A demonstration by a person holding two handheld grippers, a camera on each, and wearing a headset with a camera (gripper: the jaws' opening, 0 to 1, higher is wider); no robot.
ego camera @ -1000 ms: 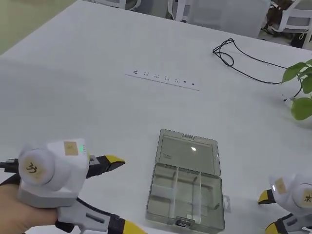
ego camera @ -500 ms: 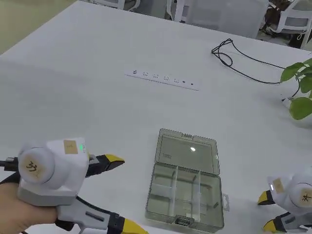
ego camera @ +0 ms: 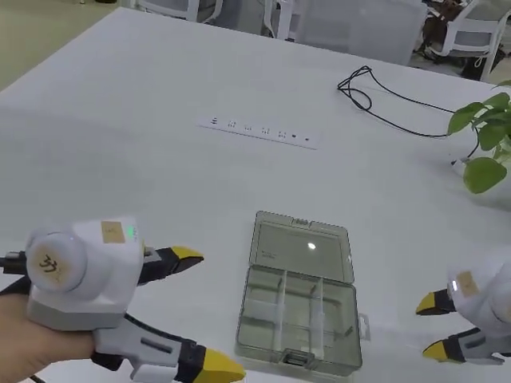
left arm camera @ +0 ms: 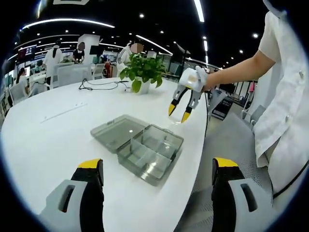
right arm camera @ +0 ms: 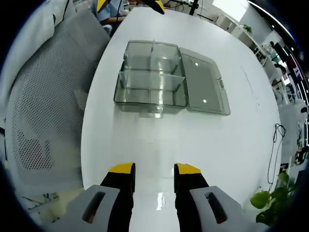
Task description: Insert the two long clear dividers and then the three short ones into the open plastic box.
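Your left gripper (ego camera: 206, 311) is spread wide, your right gripper (right arm camera: 154, 170) parted narrowly. The open plastic box (ego camera: 297, 249) lies between them, dividers (ego camera: 281, 307) inside

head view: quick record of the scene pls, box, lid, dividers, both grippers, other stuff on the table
box: smoky clear plastic box on the white table, between the two grippers
lid: lid open, lying flat on the far side
dividers: clear dividers standing inside; count unclear
left gripper: left gripper open, empty, left of the box
right gripper: right gripper open, empty, right of the box
other: white power strip, black cable, green leafy plant
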